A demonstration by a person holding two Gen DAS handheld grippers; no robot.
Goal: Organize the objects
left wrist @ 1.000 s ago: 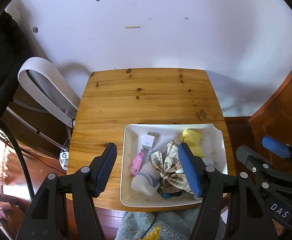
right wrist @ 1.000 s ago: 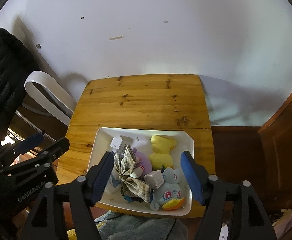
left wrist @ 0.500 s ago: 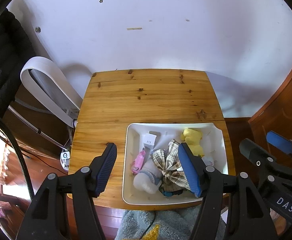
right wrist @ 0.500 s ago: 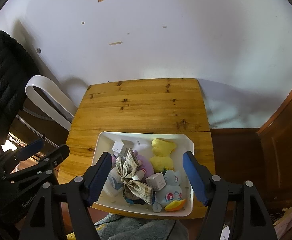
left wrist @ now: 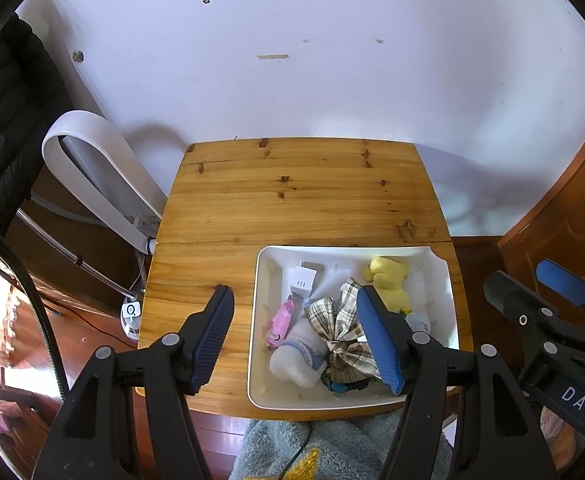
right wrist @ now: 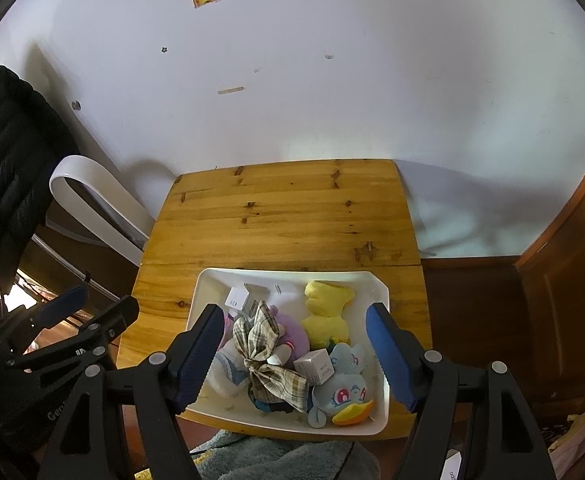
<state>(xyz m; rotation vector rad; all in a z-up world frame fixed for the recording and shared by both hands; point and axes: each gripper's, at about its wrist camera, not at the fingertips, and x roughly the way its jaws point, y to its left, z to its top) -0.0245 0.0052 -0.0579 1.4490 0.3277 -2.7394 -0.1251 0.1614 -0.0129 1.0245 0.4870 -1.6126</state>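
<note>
1. One square pine-wood tabletop (left wrist: 292,208) with dark knots stands against a white wall (left wrist: 332,60); its far half is bare.
2. A white rectangular plastic tray (right wrist: 208,284) with raised walls sits on the near right part of the tabletop, close to the near edge.
3. The left hand-held gripper (left wrist: 296,340), black with blue ribbed pads, hangs above the tabletop. Its jaws stand apart and nothing is between them: one pad is over the bare wood left of the tray, the other over the tray.
4. The right hand-held gripper (right wrist: 296,356) is of the same kind. It hangs above the tray with jaws apart and empty, and the toys are seen between the pads, lower down.
5. A yellow plush duck (right wrist: 326,308) lies in the far right part of the tray.
6. A beige and brown plaid fabric bow (right wrist: 268,356) lies in the middle, on top of the other toys.
7. A white fluffy plush toy with a light-blue band (left wrist: 298,354) lies at the near left of the tray.
8. A pale-blue plush toy with red eyes and an orange beak (right wrist: 342,390) lies at the near right corner.
9. A purple plush toy (right wrist: 294,332) lies partly hidden under the bow.
10. A small pink toy (left wrist: 280,320) lies beside the left wall of the tray.
11. A white cube-shaped charger plug (left wrist: 302,280) stands near the far left corner.
12. A small white cardboard box (right wrist: 312,366) rests against the pale-blue toy.
</note>
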